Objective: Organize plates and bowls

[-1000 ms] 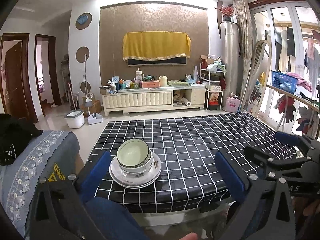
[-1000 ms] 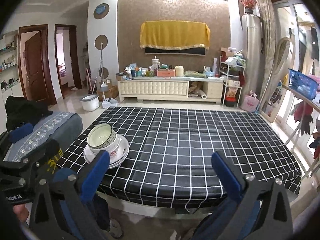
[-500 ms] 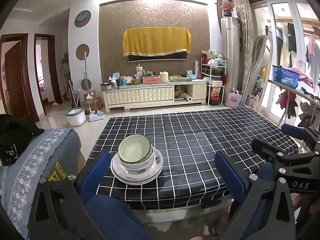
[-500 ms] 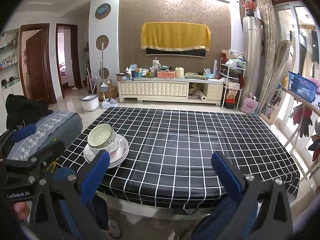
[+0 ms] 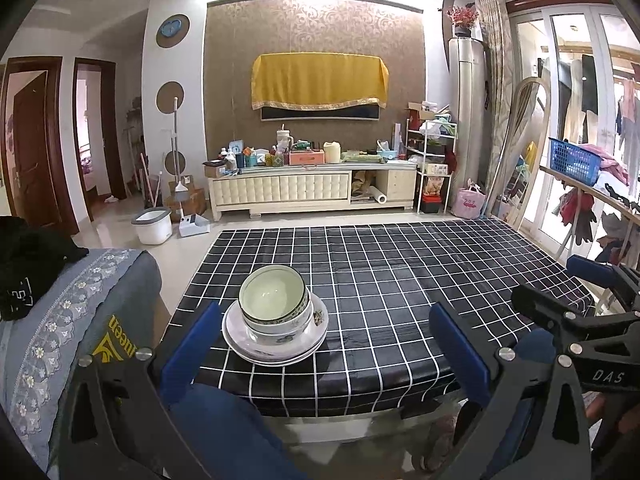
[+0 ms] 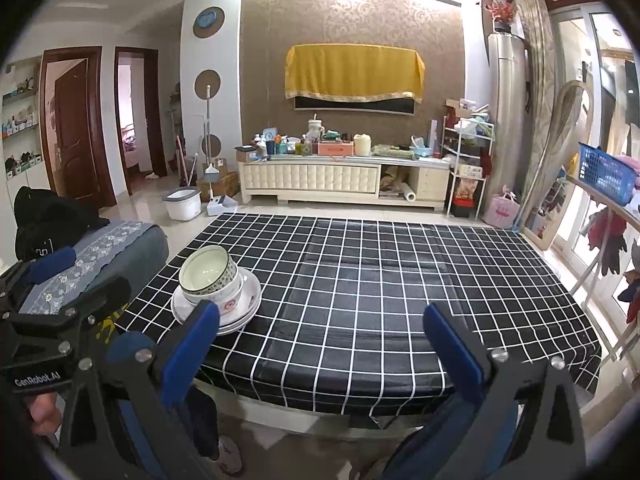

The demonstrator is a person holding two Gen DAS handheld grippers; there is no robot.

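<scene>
Crockery now sits a little higher and fuller in the left wrist view than it did a second ago, while the right wrist view is nearly unchanged, so the left gripper (image 5: 320,344) appears to have eased forward and tipped down slightly toward the stack; nothing on the tabletop (image 5: 400,280) itself has shifted. That reads as a task close to done, or paused: the bowls (image 5: 274,300) are nested inside one another and rest on the stacked plates (image 5: 276,350), all in one pile near the front left corner of the black checked cloth, with no other dishes visible anywhere on it. Both sets of jaws are spread wide and hold nothing. From the left wrist view the pile lies ahead of the jaws, between their lines but nearer the left pad, which stands just beside the plates' rim in the picture; whether it touches cannot be told. From the right wrist view the right gripper (image 6: 322,344) is held off the front edge, and the same pile of bowls (image 6: 210,278) on plates (image 6: 246,304) sits off to its left, partly behind its left pad. The left gripper also shows at that view's left margin, near the grey sofa arm (image 6: 104,248).
</scene>
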